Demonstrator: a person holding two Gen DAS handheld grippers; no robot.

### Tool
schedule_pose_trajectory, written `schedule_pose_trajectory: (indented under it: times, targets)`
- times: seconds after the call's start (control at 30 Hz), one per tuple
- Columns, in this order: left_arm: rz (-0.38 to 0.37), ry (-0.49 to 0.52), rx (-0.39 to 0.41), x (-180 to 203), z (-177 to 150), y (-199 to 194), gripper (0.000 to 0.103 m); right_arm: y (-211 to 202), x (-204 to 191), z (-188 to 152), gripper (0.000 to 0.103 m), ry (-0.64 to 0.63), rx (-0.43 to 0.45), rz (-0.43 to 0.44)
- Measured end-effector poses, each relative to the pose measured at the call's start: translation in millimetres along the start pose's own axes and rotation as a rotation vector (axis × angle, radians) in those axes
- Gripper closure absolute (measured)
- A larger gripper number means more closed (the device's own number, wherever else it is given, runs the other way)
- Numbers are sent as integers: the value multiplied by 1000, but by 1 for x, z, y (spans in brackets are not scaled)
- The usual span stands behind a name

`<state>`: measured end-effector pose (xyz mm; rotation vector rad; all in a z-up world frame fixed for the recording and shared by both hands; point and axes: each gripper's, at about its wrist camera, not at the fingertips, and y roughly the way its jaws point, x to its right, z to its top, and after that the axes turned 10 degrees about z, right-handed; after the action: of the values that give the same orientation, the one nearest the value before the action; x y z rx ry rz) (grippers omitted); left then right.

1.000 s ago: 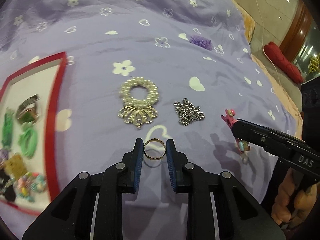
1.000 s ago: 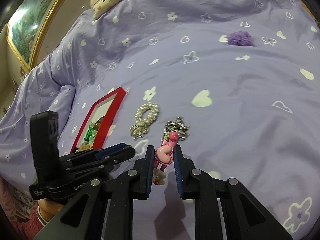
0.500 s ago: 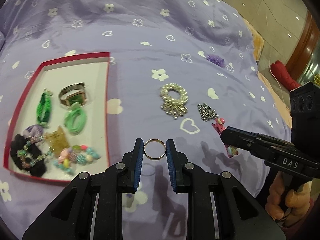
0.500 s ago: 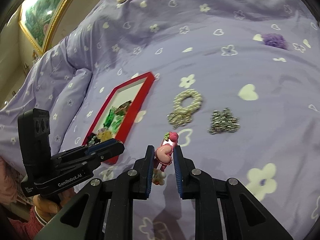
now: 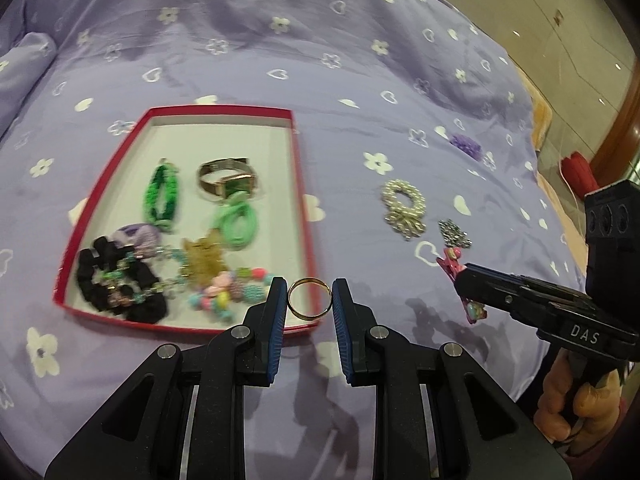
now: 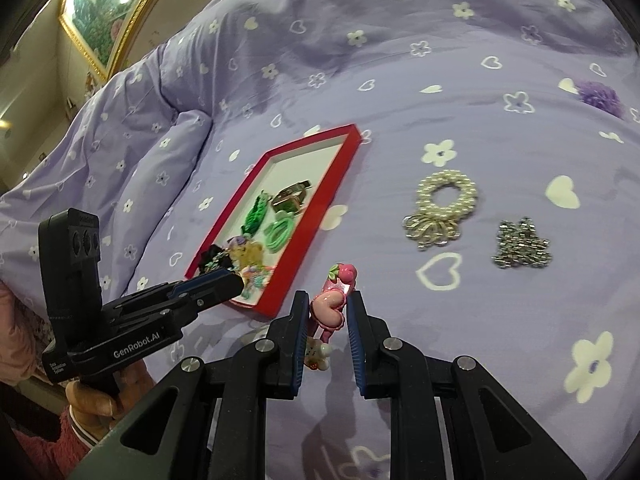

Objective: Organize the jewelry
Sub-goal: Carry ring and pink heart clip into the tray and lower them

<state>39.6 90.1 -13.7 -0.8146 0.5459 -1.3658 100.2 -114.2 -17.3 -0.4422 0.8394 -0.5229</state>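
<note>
My left gripper (image 5: pixel 310 300) is shut on a gold ring (image 5: pixel 295 310) and holds it above the near right corner of the red tray (image 5: pixel 300 176). The tray holds several pieces: a watch (image 5: pixel 228 180), green bands, a black scrunchie and beads. My right gripper (image 6: pixel 328 312) is shut on a pink heart hair clip (image 6: pixel 330 310), raised over the purple bedspread just right of the tray (image 6: pixel 312 224). A pearl scrunchie (image 6: pixel 446 196) and a silver chain (image 6: pixel 520 244) lie on the bedspread to the right.
A purple flower scrunchie (image 6: pixel 600 98) lies far back right on the bedspread (image 5: pixel 360 60). A pillow fold (image 6: pixel 140 168) rises left of the tray. The bed edge and floor show at the right of the left wrist view (image 5: pixel 560 40).
Both grippers have lifted and moved left toward the tray, each keeping its piece. The tray has come fully into the left wrist view.
</note>
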Motion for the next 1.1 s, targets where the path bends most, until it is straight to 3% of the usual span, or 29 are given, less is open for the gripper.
schedule_pose_trajectory:
  times: [0.53,1.1]
  targets:
    - [87,-123,18,-74,-3,-9,82,47,-43,8,84,-89,-74,58]
    - [157,-159,-3,-122,5,13,82,117,-66,23,84,-166,-185,55]
